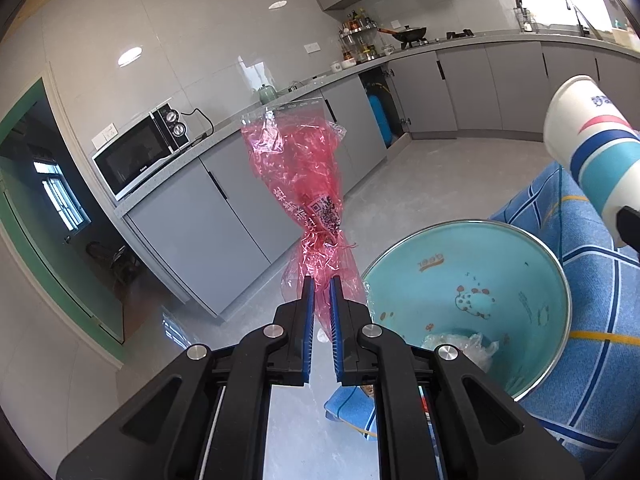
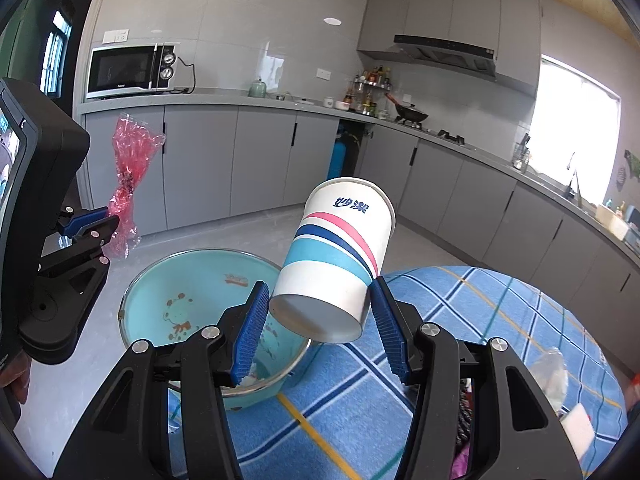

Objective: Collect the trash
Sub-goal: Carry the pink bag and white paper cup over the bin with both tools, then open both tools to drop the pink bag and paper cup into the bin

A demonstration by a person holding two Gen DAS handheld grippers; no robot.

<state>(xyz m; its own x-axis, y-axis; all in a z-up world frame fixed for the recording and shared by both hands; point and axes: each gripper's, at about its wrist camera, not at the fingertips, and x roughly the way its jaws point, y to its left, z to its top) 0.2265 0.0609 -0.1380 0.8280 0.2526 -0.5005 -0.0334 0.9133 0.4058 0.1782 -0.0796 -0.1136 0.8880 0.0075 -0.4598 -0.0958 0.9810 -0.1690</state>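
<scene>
My left gripper (image 1: 321, 286) is shut on a crumpled pink plastic wrapper (image 1: 298, 176) that sticks up from its blue pads, just left of a turquoise basin (image 1: 520, 264). The same wrapper (image 2: 130, 160) and left gripper (image 2: 109, 216) show at the left of the right wrist view. My right gripper (image 2: 318, 298) is shut on a white paper cup (image 2: 336, 256) with pink, navy and teal stripes, tilted with its base toward the camera, above the near right rim of the basin (image 2: 192, 276). The cup (image 1: 592, 148) also shows at the right edge of the left wrist view.
The basin holds some crumpled clear plastic (image 1: 468, 344) and rests at the edge of a table with a blue checked cloth (image 2: 460, 320). More litter (image 2: 556, 372) lies on the cloth at the right. Grey kitchen cabinets (image 2: 260, 152), a microwave (image 2: 132, 68) and open floor lie beyond.
</scene>
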